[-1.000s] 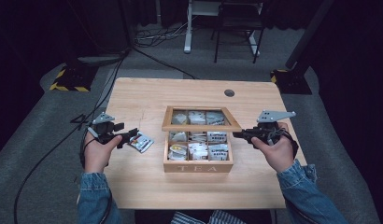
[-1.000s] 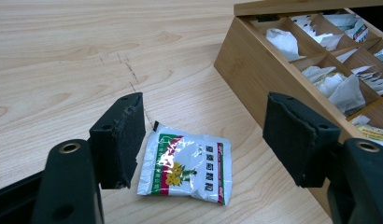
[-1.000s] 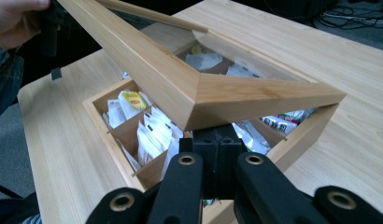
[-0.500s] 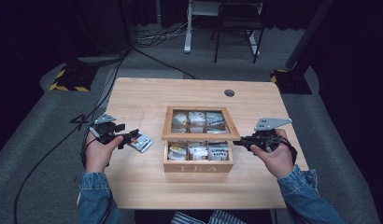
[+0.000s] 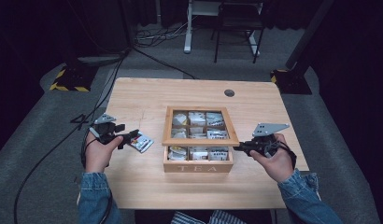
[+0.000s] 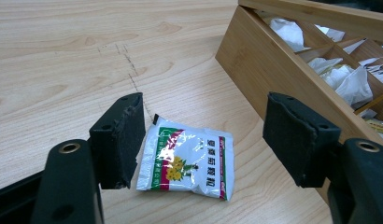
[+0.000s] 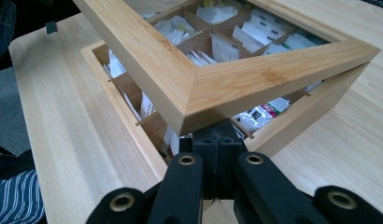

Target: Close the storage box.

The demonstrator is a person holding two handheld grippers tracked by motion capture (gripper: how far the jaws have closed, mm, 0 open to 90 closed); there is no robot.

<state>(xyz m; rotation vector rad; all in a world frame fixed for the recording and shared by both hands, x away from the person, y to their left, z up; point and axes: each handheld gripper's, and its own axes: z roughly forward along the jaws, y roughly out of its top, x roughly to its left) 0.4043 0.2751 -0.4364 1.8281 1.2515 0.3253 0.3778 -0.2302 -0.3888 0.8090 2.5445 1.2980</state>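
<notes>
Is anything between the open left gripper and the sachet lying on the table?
Nothing visible does: the sachet lies flat on the bare table between the left gripper's open jaws, with the tea box off to one side.

Quick tally of what was on the table (image 5: 147, 186): one wooden tea box (image 5: 198, 161) in the middle of the high view, with one framed glass lid (image 5: 200, 125) on it. Through the lid you could make out a grid of nine compartments, three rows of three, all stuffed with tea bags, way too many and too small to count. One loose tea packet (image 6: 187, 160) lay by itself, left of center. Two handheld grippers total, one left gripper (image 5: 132, 137) and one right gripper (image 5: 237, 148), each with two black jaws. One dark round hole (image 5: 229, 93) sat in the tabletop, upper right of the box. One chair (image 5: 238, 21) stood at top center.
</notes>
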